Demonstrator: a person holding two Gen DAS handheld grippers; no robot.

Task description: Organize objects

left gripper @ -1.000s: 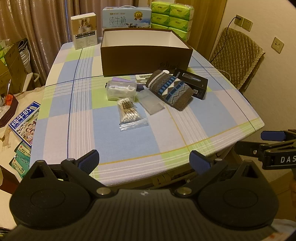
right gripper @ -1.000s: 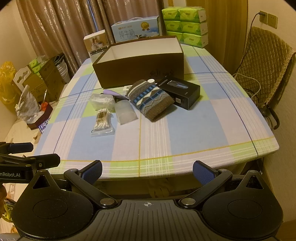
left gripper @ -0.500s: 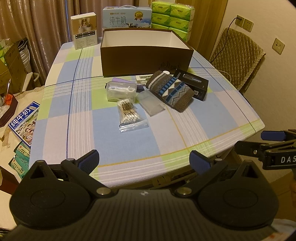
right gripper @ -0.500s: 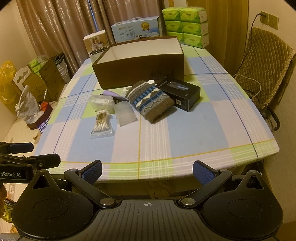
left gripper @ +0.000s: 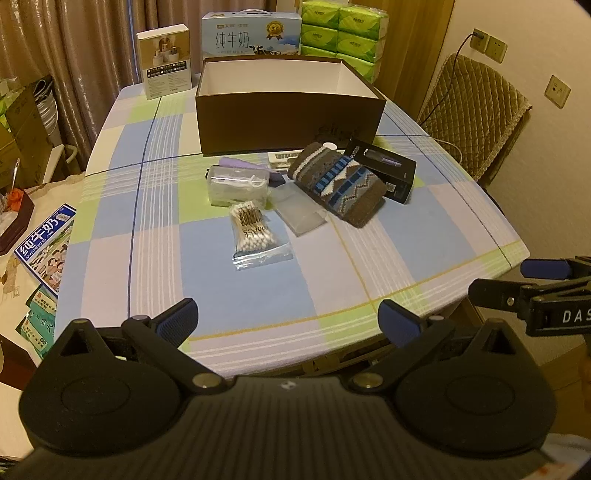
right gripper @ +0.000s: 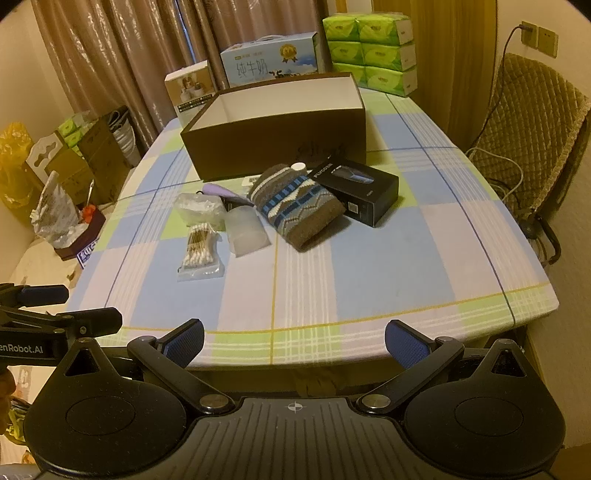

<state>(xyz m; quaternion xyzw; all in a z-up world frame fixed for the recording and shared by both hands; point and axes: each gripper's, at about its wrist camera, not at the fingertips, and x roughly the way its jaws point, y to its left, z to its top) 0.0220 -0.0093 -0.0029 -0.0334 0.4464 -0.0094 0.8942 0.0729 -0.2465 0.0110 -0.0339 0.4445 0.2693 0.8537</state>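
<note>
An open brown box [left gripper: 288, 112] [right gripper: 273, 142] stands at the back of the checked table. In front of it lie a bag of cotton swabs [left gripper: 253, 232] [right gripper: 199, 247], a clear plastic tub [left gripper: 236, 184], a frosted flat case [left gripper: 301, 212] [right gripper: 245, 229], a knitted pouch [left gripper: 338, 184] [right gripper: 295, 203], a black carton [left gripper: 384, 170] [right gripper: 360, 188] and a purple item [left gripper: 236, 162]. My left gripper [left gripper: 288, 323] and right gripper [right gripper: 293, 339] are both open and empty, held over the table's near edge, well short of the objects.
Behind the box stand a small carton [left gripper: 166, 61], a milk carton [left gripper: 255, 37] and stacked green tissue packs [left gripper: 340, 33]. A padded chair [right gripper: 532, 133] stands right of the table. Boxes and papers [left gripper: 40, 254] lie on the floor at left.
Both views have crept very slightly toward the table. No object has moved, and both grippers stay open.
</note>
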